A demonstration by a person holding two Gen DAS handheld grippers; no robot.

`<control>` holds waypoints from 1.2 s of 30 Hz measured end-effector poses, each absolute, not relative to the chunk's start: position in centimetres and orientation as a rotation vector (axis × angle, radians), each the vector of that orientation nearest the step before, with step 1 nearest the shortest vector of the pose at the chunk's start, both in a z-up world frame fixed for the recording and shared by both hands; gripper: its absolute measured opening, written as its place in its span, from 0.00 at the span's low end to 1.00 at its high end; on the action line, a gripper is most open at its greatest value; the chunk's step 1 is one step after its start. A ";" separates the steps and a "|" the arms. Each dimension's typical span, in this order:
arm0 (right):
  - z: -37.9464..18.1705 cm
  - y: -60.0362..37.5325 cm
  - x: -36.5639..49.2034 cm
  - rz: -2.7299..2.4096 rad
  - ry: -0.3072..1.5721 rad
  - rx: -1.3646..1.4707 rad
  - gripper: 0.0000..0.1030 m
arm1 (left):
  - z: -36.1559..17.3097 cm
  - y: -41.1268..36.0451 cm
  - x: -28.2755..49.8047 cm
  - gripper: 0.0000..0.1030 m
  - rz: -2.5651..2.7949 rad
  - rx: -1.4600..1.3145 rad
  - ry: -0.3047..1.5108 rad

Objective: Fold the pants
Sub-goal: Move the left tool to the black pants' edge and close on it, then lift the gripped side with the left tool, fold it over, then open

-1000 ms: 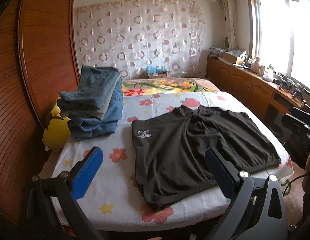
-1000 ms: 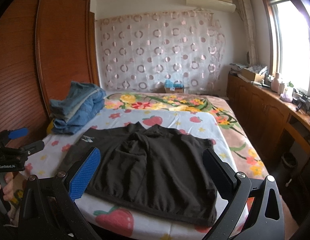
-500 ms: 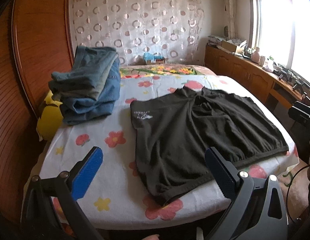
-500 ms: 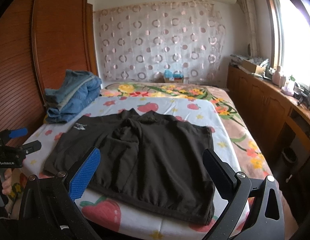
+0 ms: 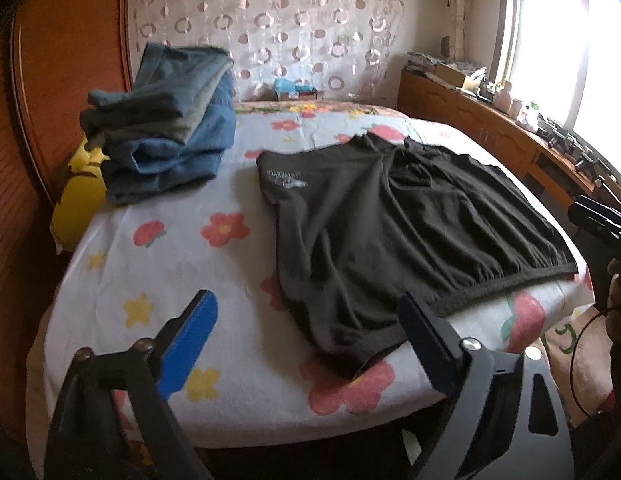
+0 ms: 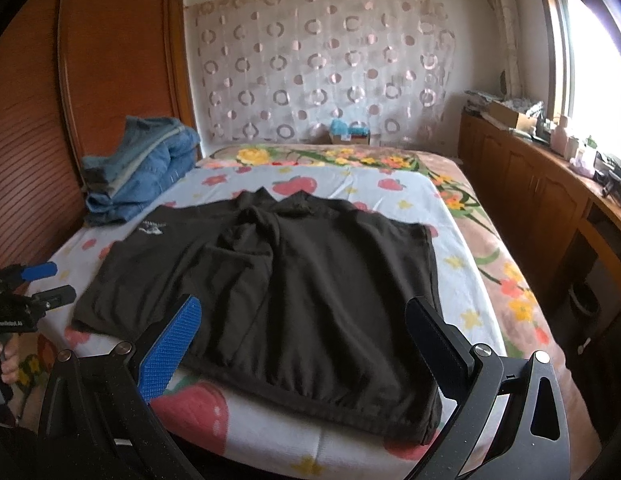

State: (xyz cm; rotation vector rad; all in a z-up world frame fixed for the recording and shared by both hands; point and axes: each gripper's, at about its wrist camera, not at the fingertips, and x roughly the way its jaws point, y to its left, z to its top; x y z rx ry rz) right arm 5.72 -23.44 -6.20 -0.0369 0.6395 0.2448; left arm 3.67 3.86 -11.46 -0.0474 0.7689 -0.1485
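Observation:
A pair of black pants [image 5: 390, 232] lies spread flat on the flowered sheet [image 5: 170, 260], waistband towards the near edge, a small white logo at one corner. My left gripper [image 5: 306, 304] hovers over the near left corner of the pants; its jaws are closing, and the blue pads do not touch the cloth. In the right wrist view the pants [image 6: 290, 280] fill the middle of the bed. My right gripper [image 6: 302, 306] stands open just above the waistband, holding nothing. The left gripper [image 6: 42, 280] also shows at the bed's left edge, in a hand.
A pile of folded blue jeans [image 5: 170, 140] sits at the back left of the bed, beside a yellow cushion [image 5: 78, 200]. Wooden wardrobe doors [image 6: 110, 60] stand on the left. A low wooden cabinet [image 6: 530, 200] with clutter runs under the window on the right.
Both grippers have sunk and tipped down towards the bed, so the pants look larger and closer. The left jaws stand a little narrower than before.

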 end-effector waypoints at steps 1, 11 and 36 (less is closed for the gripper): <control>-6.6 -23.5 5.9 0.248 0.652 -0.036 1.00 | -11.7 3.9 3.7 0.81 -0.156 -0.053 0.776; -9.6 -23.6 6.9 0.278 0.742 -0.044 0.96 | -13.6 3.8 3.4 0.50 -0.201 -0.062 0.835; -10.1 -24.0 6.6 0.303 0.767 -0.041 0.66 | -8.6 -0.2 4.5 0.00 -0.373 -0.027 0.743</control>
